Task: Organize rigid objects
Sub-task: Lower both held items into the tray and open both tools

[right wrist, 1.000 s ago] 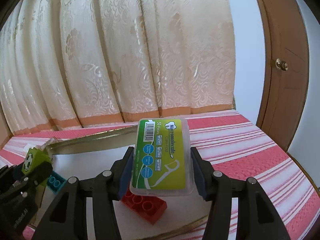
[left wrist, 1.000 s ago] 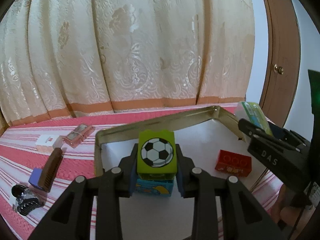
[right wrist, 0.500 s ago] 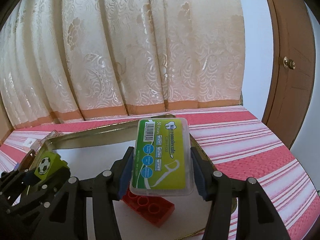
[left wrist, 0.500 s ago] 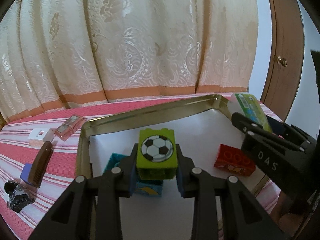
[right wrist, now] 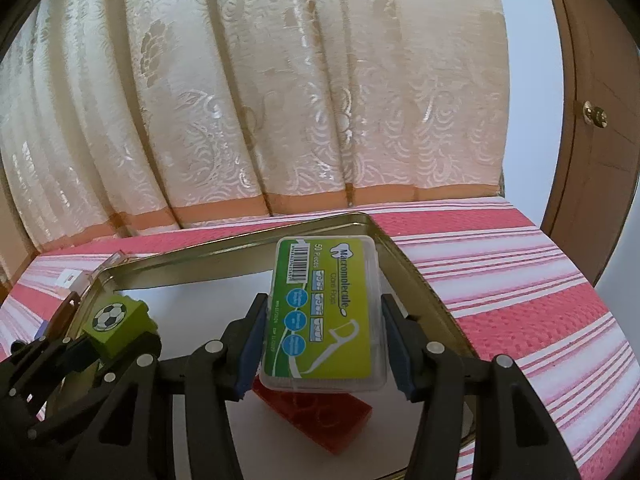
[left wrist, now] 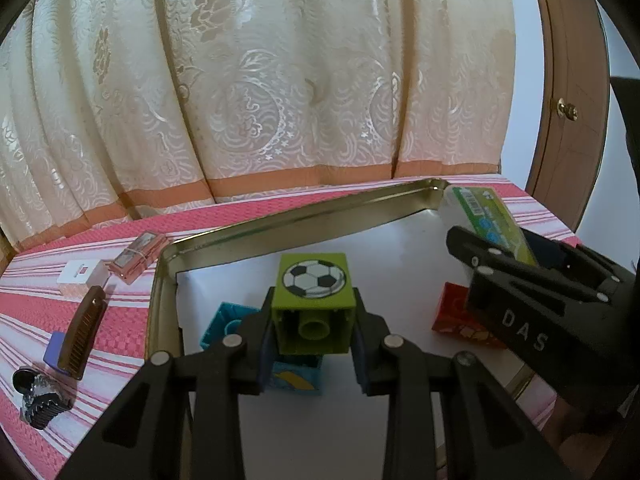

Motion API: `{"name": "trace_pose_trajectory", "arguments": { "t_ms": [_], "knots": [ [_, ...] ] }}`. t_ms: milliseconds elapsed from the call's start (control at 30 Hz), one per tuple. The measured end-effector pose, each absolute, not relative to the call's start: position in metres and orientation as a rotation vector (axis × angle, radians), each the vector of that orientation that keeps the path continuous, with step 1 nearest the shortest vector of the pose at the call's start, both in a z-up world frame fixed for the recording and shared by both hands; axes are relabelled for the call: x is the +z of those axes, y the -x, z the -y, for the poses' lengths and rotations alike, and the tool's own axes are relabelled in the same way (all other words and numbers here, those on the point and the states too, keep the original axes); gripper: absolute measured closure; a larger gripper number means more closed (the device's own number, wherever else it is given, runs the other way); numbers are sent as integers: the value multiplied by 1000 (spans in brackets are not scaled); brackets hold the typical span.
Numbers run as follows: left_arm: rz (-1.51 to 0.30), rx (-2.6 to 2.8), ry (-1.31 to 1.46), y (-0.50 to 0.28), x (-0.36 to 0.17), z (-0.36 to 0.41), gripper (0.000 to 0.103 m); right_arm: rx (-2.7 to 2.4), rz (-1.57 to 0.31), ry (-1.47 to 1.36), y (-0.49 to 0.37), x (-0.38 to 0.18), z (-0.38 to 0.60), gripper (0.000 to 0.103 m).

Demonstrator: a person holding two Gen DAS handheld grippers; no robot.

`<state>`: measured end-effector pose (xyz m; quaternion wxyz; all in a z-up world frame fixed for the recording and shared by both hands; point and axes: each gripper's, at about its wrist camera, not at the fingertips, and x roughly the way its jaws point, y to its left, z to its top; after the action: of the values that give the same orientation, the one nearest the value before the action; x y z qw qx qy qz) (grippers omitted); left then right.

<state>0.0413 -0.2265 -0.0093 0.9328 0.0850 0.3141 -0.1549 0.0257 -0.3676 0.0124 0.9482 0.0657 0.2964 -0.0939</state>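
My left gripper [left wrist: 314, 346] is shut on a green block with a football print [left wrist: 314, 312]. It holds the block over a blue picture block [left wrist: 296, 376] in the gold-rimmed tray [left wrist: 280, 226]; whether the two blocks touch I cannot tell. A teal block [left wrist: 224, 322] and a red brick [left wrist: 452, 314] lie on the tray's white floor. My right gripper [right wrist: 324, 344] is shut on a clear floss-pick box with a green label [right wrist: 326, 312], above the red brick [right wrist: 320, 412] at the tray's right side. The left gripper [right wrist: 80, 360] with the green block [right wrist: 116, 326] shows at lower left.
Left of the tray, on the pink striped cloth [left wrist: 120, 320], lie a brown comb [left wrist: 82, 332], a white box [left wrist: 78, 274], a pink case [left wrist: 136, 256] and a black hair clip [left wrist: 36, 400]. A cream curtain [left wrist: 280, 80] hangs behind; a wooden door [left wrist: 572, 100] stands at right.
Both views have tipped down a little, so the tray sits higher in frame. The green block now shows its hollow side, and the teal block has come into view. Both grips are unchanged.
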Motion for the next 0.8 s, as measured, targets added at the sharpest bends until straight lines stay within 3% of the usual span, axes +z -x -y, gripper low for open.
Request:
{"name": "trace_pose_trajectory", "arguments": {
  "t_ms": [333, 400, 433, 467, 500, 800],
  "knots": [
    [-650, -313, -205, -43, -11, 232, 70, -151, -630, -144, -30, 9, 365, 46],
    [-646, -324, -213, -41, -11, 233, 51, -144, -639, -144, -32, 8, 364, 41],
    [-622, -329, -217, -36, -9, 233, 28, -150, -637, -146, -31, 8, 364, 30],
    [-597, -328, -220, -32, -6, 233, 17, -163, -628, -153, -29, 9, 366, 22],
    [-558, -327, -220, -25, -3, 233, 0, -176, -614, -165, -26, 10, 368, 20],
    [-486, -307, -195, -14, 5, 219, 1, -230, -522, -292, -10, 13, 392, 17]
  ]
}}
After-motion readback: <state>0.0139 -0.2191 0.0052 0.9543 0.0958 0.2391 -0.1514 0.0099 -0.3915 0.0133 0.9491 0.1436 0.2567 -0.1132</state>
